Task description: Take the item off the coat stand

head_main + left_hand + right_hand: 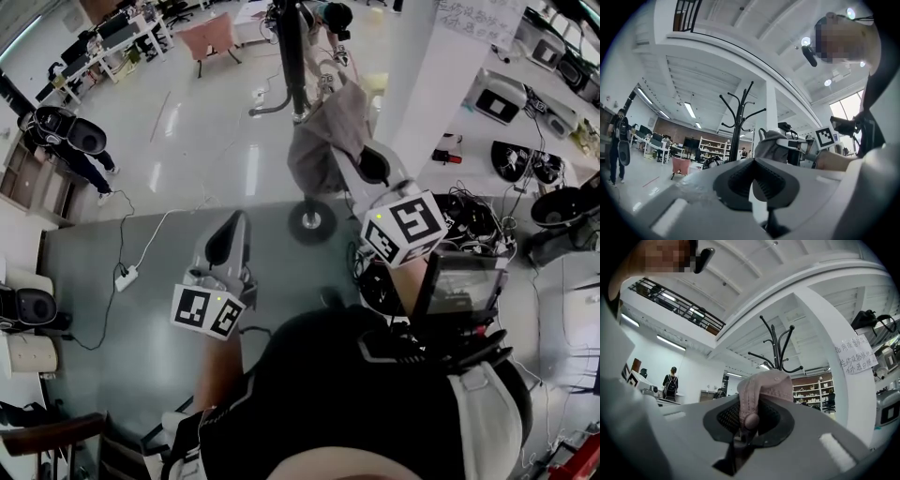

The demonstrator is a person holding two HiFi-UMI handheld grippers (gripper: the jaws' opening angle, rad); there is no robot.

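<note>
My right gripper [349, 141] is shut on a pale pinkish-grey fabric item [323, 141], which hangs in folds in front of the black coat stand [292, 56]. In the right gripper view the fabric [764, 385] is pinched between the dark pads of that gripper [750, 416], with the stand's hooks [776, 345] behind it. The left gripper view shows the item [771, 143] to the right of the stand [738, 126] and apart from its hooks. My left gripper [228, 234] is lower left, shut, with nothing between its pads [740, 180].
The stand's round base [312, 222] sits on the floor ahead. A white pillar [422, 75] rises at right, beside desks with equipment [520, 159]. A person with a backpack [66, 136] stands far left. A power strip and cable [125, 277] lie on the floor.
</note>
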